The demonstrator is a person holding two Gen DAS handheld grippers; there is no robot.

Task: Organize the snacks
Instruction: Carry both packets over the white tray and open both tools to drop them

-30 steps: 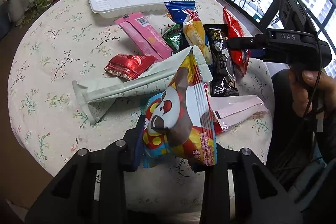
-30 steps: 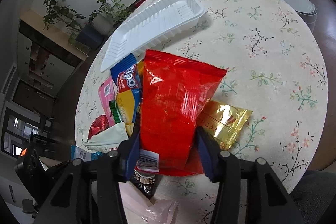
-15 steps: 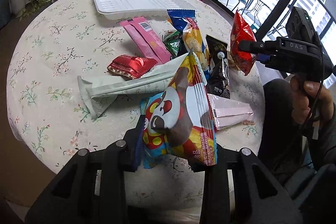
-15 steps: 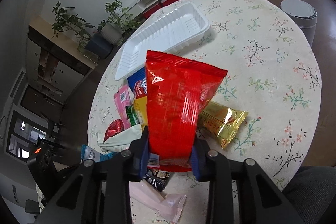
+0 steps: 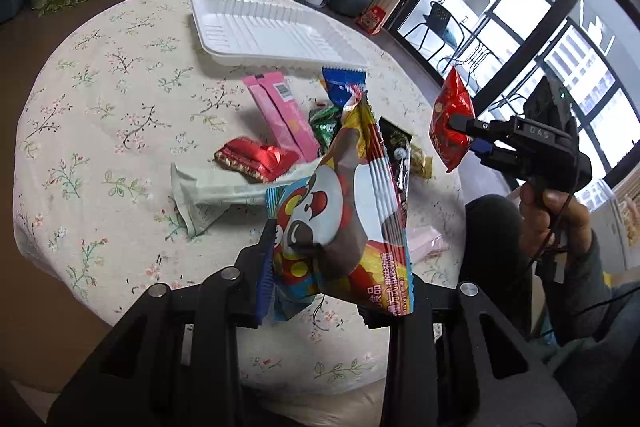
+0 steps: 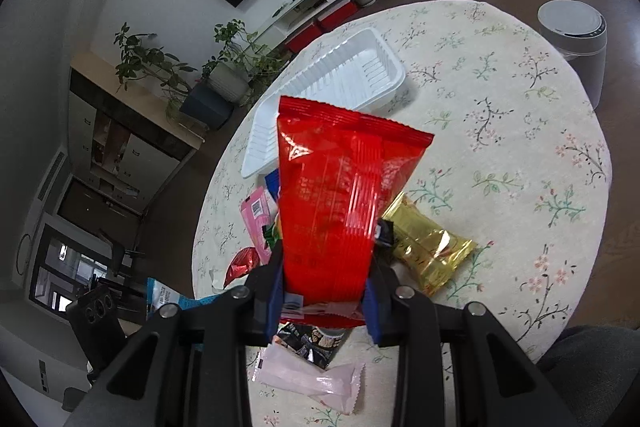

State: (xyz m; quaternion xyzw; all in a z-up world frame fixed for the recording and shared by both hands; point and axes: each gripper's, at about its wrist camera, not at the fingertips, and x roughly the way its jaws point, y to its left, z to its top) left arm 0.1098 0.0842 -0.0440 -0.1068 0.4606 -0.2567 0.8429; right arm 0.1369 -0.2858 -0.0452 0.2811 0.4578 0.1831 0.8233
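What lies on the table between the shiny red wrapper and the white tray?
In the left wrist view, the pink packet lies between the shiny red wrapper and the white tray; otherwise just floral tablecloth.

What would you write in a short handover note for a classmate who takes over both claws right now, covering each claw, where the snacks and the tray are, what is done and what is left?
Left claw: shut on the cartoon snack bag, lifted off the table.
Right claw: shut on the red snack bag, also in the air.
White tray: at the far side of the table, nothing in it.
On the table, in a loose pile: pink packet, small red foil packet, pale green packet, gold packet, pale pink packet and a few others.
Done: two bags picked up.
Left: probably both bags go into the tray, then the rest.
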